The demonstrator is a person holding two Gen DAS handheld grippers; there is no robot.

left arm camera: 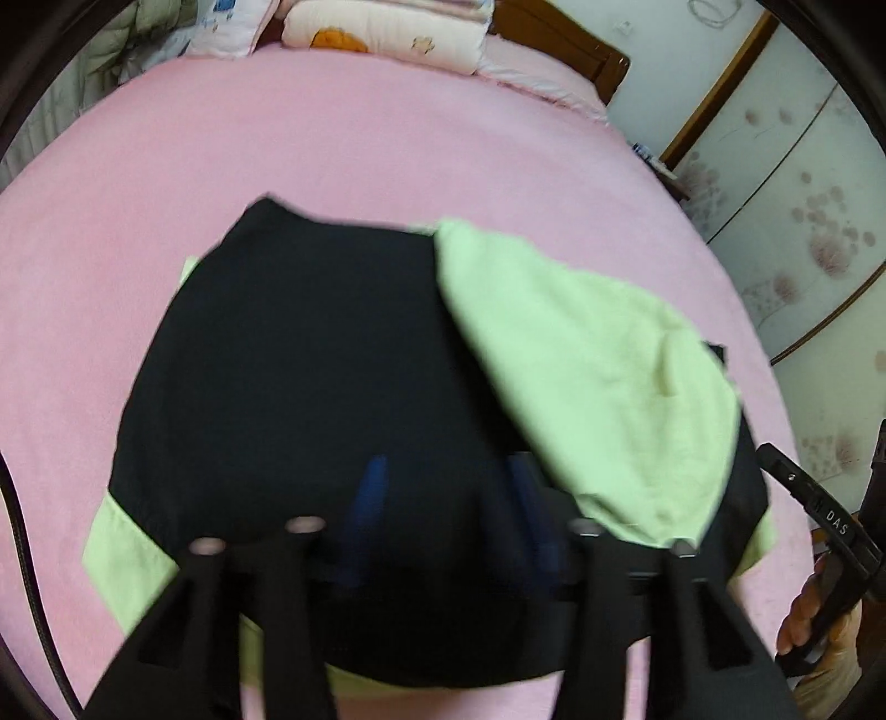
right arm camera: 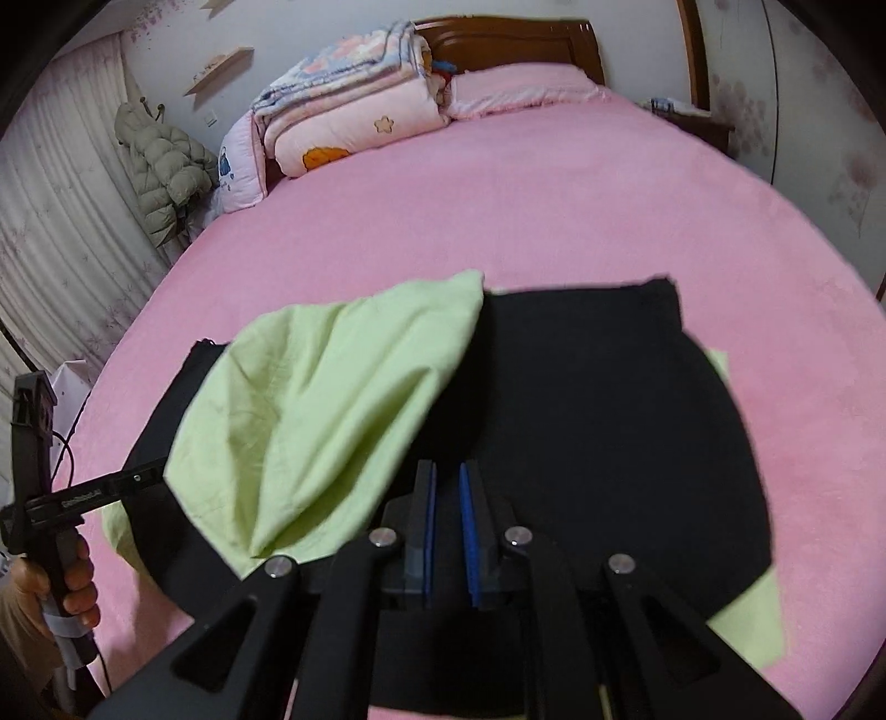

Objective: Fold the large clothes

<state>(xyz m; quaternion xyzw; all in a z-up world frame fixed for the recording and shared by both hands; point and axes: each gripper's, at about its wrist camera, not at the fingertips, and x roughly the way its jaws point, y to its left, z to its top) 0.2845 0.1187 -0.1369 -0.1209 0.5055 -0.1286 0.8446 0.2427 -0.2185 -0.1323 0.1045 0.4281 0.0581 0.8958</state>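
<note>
A large black garment with light green parts [left arm camera: 310, 354] lies partly folded on the pink bed [left arm camera: 332, 149]. A green sleeve or flap [left arm camera: 587, 365] is laid over its right side in the left wrist view, and over its left side in the right wrist view [right arm camera: 332, 410]. My left gripper [left arm camera: 448, 498] hovers over the black cloth [right arm camera: 598, 399] with its blue-padded fingers apart and empty. My right gripper [right arm camera: 447, 487] hovers over the cloth's near edge, its fingers a small gap apart with nothing between them.
Folded quilts and pillows [right arm camera: 354, 116] are piled at the head of the bed by the wooden headboard [right arm camera: 509, 44]. A grey puffer jacket [right arm camera: 166, 166] hangs at the left wall. A wardrobe [left arm camera: 803, 221] stands to the right of the bed.
</note>
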